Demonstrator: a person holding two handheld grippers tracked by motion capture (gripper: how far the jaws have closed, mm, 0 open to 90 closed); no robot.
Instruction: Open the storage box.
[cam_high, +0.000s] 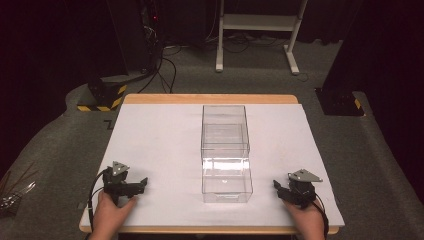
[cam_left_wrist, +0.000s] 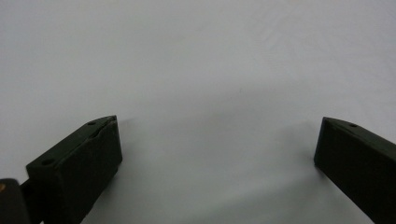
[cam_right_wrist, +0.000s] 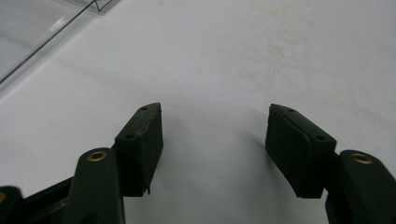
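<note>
On the white table the clear box stands as the one obstacle between the left gripper and right gripper, blocking the straight 3-to-9 o'clock line, while bare surface stretches toward 12 o'clock on both sides.

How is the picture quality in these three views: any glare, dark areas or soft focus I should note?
High view: the white table sheet is brightly lit while the surrounding room is nearly black; glare bands cross the clear plastic box. Left gripper view: the left gripper has its black jaws wide apart, slightly soft, casting faint shadows. Right gripper view: the right gripper is sharper; the box corner reflects light.
</note>
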